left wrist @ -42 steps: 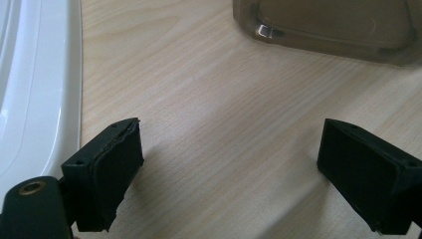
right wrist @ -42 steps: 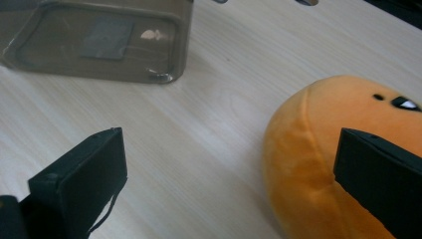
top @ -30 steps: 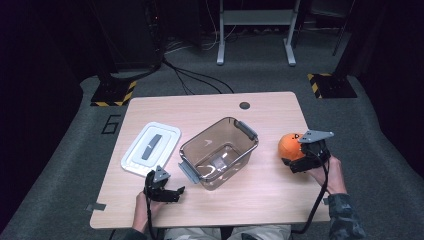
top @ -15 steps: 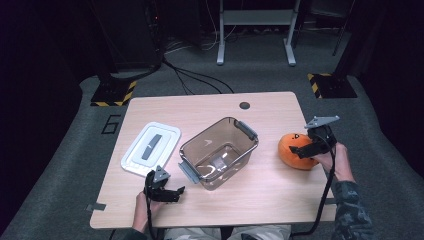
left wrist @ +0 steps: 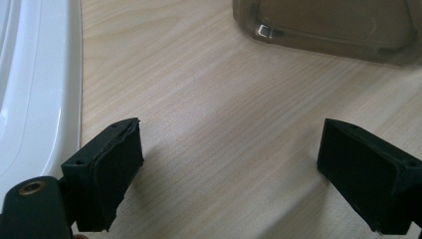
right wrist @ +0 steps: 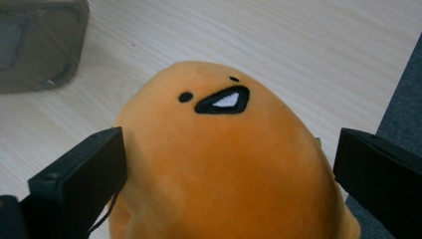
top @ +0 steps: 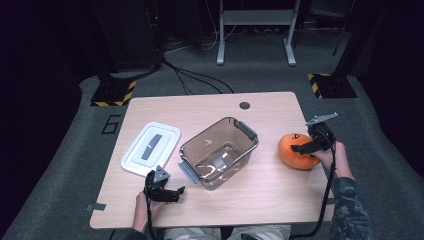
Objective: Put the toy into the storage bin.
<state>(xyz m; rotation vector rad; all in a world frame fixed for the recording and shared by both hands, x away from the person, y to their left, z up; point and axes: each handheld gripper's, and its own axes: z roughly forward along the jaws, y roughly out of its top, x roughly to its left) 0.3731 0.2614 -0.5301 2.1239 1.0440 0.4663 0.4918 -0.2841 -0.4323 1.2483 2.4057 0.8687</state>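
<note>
Right gripper view: orange plush between wide right tongs, face pointing away; left tongs wide, empty.

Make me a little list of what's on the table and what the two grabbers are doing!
toy: orange plush, right side of table
box: clear brown tub, middle, no toy inside
lid: white, flat, left of the tub
right hand-held gripper: open, jaws either side of the plush, grip not yet closed
left hand-held gripper: open, holding nothing, over bare wood near the lid
</note>
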